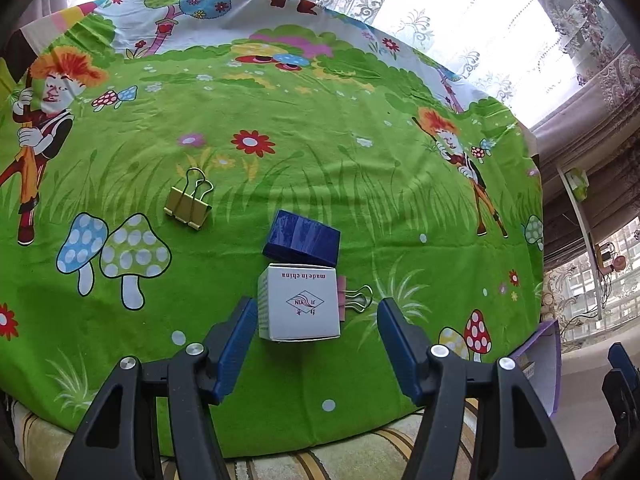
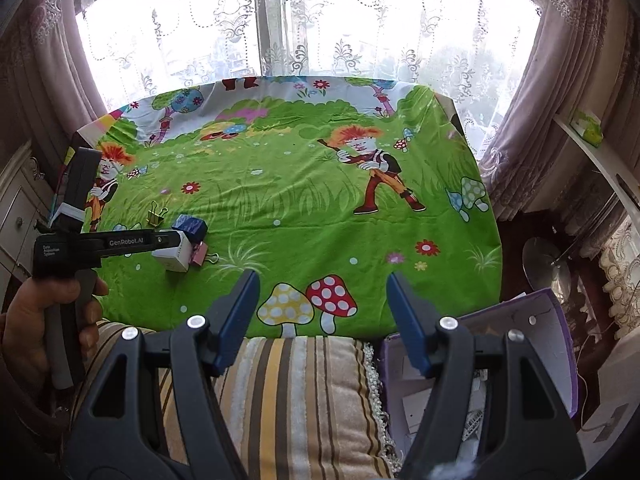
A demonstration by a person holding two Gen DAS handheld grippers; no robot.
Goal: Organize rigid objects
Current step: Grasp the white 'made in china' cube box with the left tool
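A white box stands on the green cartoon cloth near the front edge. A blue box touches its far side, and a pink binder clip lies against its right side. A yellow binder clip lies apart to the left. My left gripper is open, with the white box showing between its fingers and no pad pressing on it. My right gripper is open and empty over the cloth's near edge.
A purple cardboard box with papers inside sits off the table's front right corner. A striped cushion lies below the near edge. A hand holds the left gripper. Lace curtains hang behind the table.
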